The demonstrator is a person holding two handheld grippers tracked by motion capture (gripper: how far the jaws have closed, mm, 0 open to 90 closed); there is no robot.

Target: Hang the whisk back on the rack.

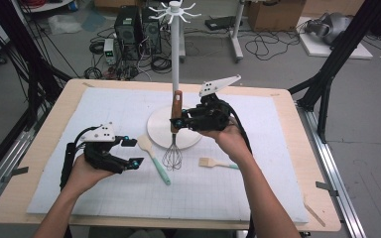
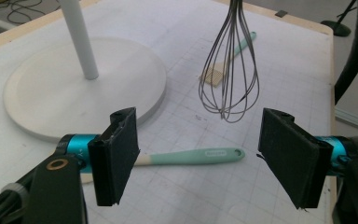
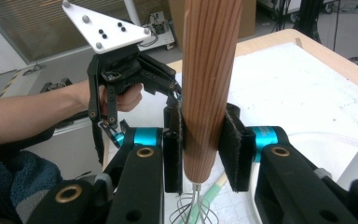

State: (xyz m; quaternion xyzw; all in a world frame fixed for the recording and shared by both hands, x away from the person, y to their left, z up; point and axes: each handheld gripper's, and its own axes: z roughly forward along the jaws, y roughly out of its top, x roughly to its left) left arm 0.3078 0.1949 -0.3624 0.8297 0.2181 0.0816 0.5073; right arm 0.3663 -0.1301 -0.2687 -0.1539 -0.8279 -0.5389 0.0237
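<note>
the right gripper (image 1: 174, 122) is clamped on the wooden handle of a whisk (image 1: 173, 144), holding it upright with the wire loops hanging just above the white mat (image 1: 104, 193), beside the round base of the white rack stand (image 1: 155, 130). the left gripper (image 1: 131, 151) hovers low over the mat with its jaws spread and nothing between them. a mint-handled spatula (image 1: 155, 158) lies between the left gripper and the whisk. a small brush (image 1: 217, 163) lies to the right of the whisk.
</note>
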